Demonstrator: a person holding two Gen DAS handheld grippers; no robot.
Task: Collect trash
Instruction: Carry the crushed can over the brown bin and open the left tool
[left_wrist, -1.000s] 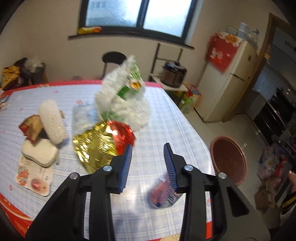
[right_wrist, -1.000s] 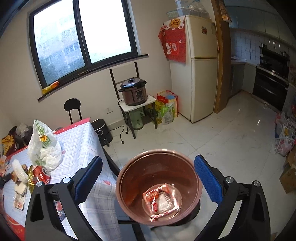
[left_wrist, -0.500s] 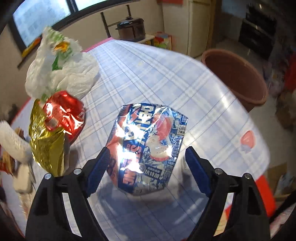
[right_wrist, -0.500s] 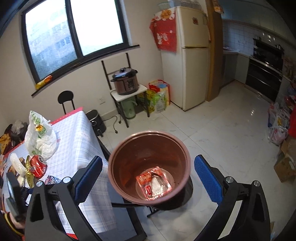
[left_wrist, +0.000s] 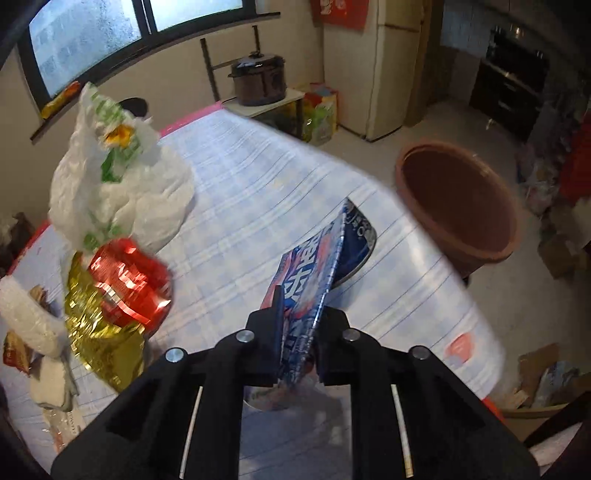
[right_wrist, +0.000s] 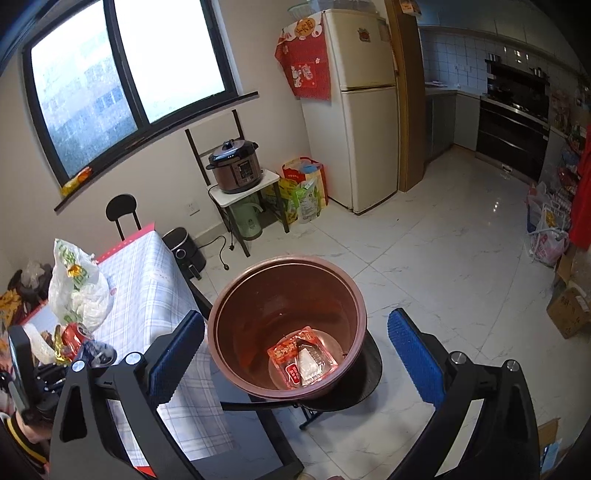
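left gripper (left_wrist: 298, 314): jaws have just been closing, now pinched on the blue snack wrapper (left_wrist: 314, 273); wrapper stands on edge between the pads, its far end pointing toward the bin
right gripper (right_wrist: 295, 354): jaws spread wide, nothing between the pads; hangs above the bin, bin mouth framed between the two blue pads
blue snack wrapper, contact: lower corner looks just off the table (left_wrist: 240, 206) or barely on it; motion blur, can't tell which
table: checked blue-white cloth, red border
red-and-gold foil bag (left_wrist: 118, 295): on the table, left of the left gripper, crumpled
white foam pieces (left_wrist: 29, 317): at the table's left edge, beside the foil bag
white plastic bag (left_wrist: 122, 192): behind the foil bag, touching it, standing bunched up, green print
bin (right_wrist: 288, 325): brown, round, on a black stool just past the table's corner; holds one red-and-clear wrapper (right_wrist: 301, 363) flat on its bottom
far: pressure cooker (right_wrist: 236, 166) on a small white stand under the window; fridge (right_wrist: 362, 103) to its right, red cloth hung on its side
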